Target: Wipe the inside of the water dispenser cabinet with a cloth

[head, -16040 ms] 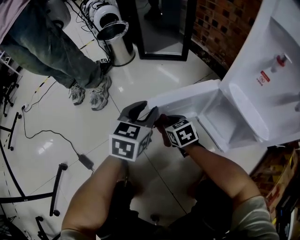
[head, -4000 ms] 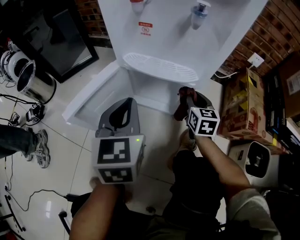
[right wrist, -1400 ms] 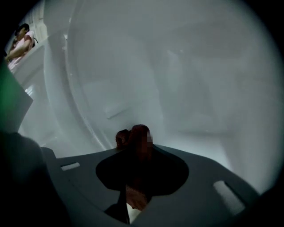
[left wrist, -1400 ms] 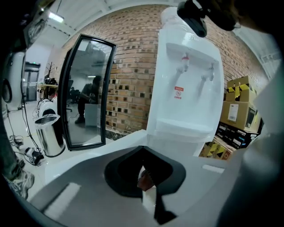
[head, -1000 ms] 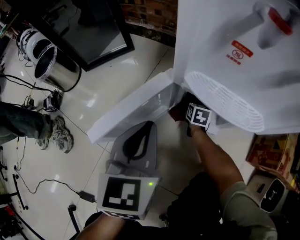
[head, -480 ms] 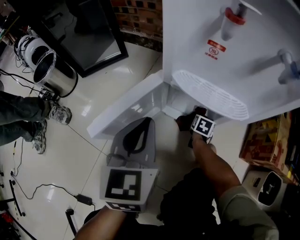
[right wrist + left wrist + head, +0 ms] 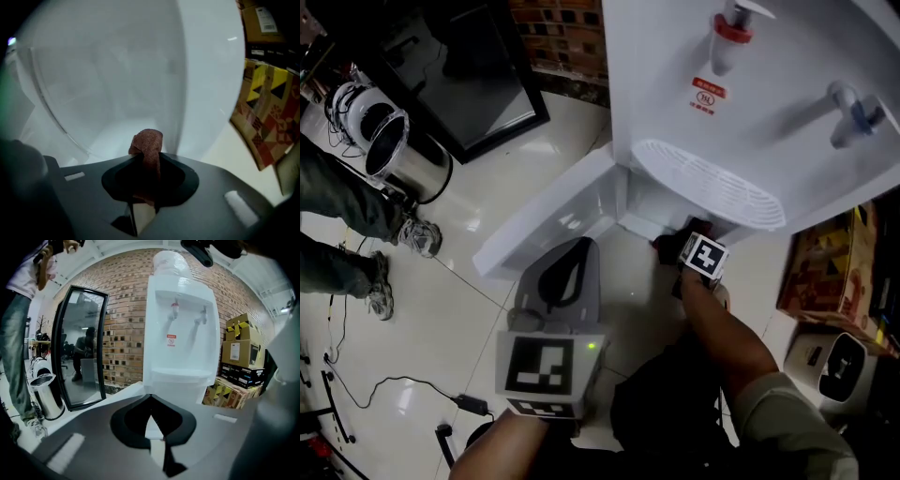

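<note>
Water dispenser [image 7: 750, 103]: white body filling the head view from 12 to 3 o'clock. Its lower cabinet [image 7: 108, 84] stands open, the door [image 7: 546, 214] swung out toward 9 o'clock. Left gripper [image 7: 150, 399], at 6 o'clock, hangs clear of the cabinet, tongs pressed together on nothing. Right gripper [image 7: 147, 157], at the cabinet mouth, pinches the reddish-brown cloth [image 7: 148, 140], bunched upright before the white interior.
</note>
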Available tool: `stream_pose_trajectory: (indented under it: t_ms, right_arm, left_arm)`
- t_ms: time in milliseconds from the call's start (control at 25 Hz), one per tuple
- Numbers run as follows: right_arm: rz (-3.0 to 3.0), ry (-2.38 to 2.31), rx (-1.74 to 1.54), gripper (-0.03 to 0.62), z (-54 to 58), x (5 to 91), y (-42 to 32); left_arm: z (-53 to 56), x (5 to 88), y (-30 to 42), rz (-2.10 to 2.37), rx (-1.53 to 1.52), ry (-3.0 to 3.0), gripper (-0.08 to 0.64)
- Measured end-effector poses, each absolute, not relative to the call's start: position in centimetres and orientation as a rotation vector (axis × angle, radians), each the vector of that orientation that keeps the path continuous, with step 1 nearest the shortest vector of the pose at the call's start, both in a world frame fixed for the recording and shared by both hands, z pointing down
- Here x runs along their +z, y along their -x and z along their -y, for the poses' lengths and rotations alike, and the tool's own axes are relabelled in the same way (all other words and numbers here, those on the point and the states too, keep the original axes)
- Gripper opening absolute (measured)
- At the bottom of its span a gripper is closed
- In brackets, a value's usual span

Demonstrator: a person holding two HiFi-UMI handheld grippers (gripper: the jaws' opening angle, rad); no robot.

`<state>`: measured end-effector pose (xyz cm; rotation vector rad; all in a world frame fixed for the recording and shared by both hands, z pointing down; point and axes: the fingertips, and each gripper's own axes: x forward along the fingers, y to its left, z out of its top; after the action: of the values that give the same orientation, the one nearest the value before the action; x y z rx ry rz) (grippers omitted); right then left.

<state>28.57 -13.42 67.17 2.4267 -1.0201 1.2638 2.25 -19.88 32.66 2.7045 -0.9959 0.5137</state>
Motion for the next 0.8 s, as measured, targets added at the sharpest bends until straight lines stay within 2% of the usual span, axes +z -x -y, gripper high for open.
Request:
stream_pose_trajectory:
  t_ms: [320,400,560,800]
  right_arm:
    - [1.737,-2.144,0.822,0.094,23.0,61.6,-19.0]
    - [1.803,-2.057,0.775,0.094,24.4,61.6,-16.7]
    - [1.803,-1.947,0.815,0.094,26.3,64.4,-14.1]
    - [1.651,-1.877,0.949,0.095,26.3,69.6,-14.8]
  left_arm:
    - [22.6,32.1,3.4,1.184,0.556,-2.705,0.002]
    - [23.7,32.1,6.1,1.269,0.551,-2.687,0.04]
    - [24.9,32.1,10.7,1.377,0.551,-2.584,0.095]
    - [25.6,35.6,13.8,1.319,0.677,-2.484,0.174]
